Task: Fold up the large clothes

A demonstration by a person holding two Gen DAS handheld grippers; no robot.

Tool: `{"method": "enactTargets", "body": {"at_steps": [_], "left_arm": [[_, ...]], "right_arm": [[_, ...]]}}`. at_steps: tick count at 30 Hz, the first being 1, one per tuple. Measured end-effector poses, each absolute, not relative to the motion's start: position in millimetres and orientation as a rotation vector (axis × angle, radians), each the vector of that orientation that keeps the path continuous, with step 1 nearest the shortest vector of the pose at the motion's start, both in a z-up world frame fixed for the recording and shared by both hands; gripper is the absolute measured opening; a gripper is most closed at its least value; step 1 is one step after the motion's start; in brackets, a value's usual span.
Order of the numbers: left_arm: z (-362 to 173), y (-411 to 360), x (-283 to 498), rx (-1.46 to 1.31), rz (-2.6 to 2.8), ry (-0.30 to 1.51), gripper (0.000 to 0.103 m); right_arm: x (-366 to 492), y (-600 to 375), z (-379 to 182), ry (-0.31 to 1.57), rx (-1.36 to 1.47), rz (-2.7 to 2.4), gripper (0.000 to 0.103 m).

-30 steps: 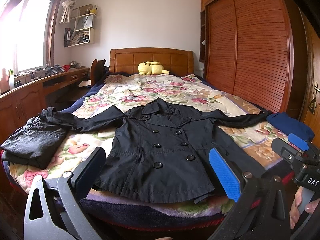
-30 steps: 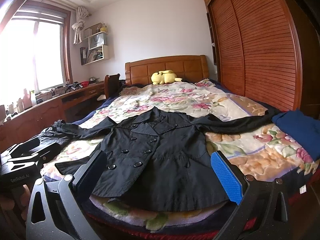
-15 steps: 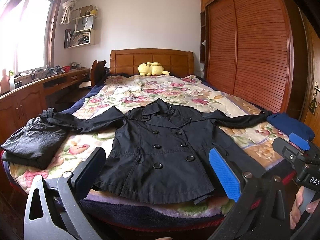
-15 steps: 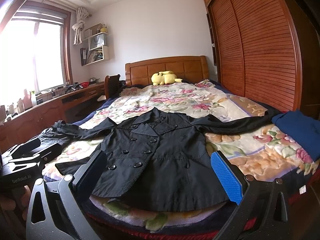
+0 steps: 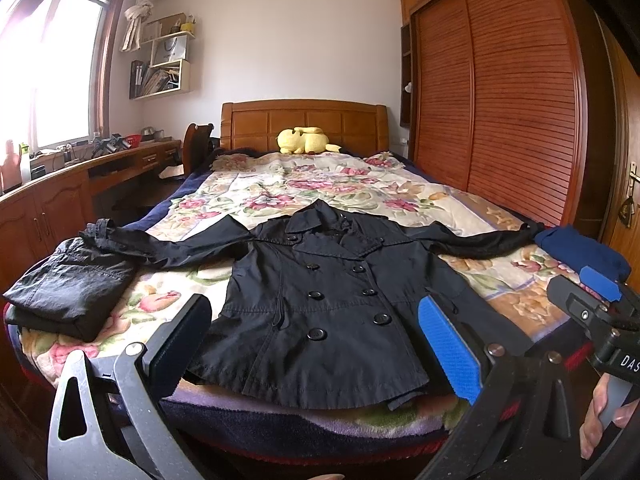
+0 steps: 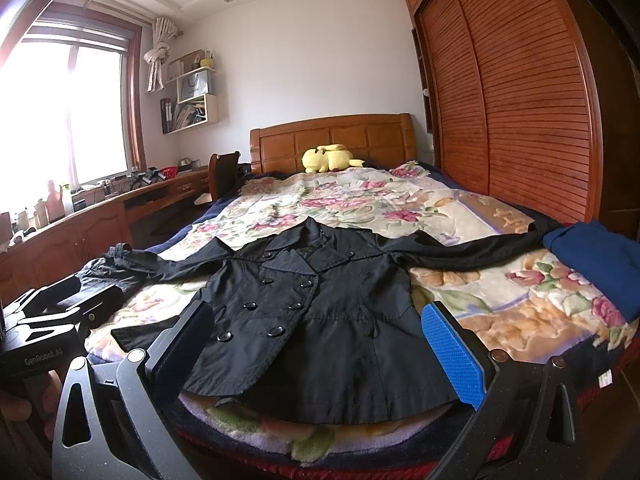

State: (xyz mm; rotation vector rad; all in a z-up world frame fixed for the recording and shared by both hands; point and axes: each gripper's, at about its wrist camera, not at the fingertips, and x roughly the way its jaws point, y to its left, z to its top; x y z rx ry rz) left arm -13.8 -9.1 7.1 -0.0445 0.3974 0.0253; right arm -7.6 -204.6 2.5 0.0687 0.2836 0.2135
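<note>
The black coat lies flat, face up, at the foot of your bed, sleeves spread to both sides. At the left edge sits a folded black garment, touching the left cuff. Your left gripper hovers short of the hem, jaws spread, holding nothing. Your right gripper does likewise. A folded blue garment rests by the right cuff.
</note>
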Motion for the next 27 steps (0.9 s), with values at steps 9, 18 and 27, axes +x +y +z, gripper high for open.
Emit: {"method": "enactTargets", "body": {"at_steps": [9,18,27], "left_arm": [[7.6,-8.8,-14.0,-0.044,0.027,0.396,0.103],[10.3,-8.5,-14.5,-0.042,0.028,0.392,0.103],[11.5,-8.9,-14.3,-0.044,0.027,0.392,0.103]], "right_arm": [[-8.1,-204.6,1.9,0.283,0.068,0.217,0.103],[-8.8,-206.7,1.5,0.283,0.069,0.221,0.103],[-9.2,-206.4,1.4,0.284,0.070,0.224,0.103]]}}
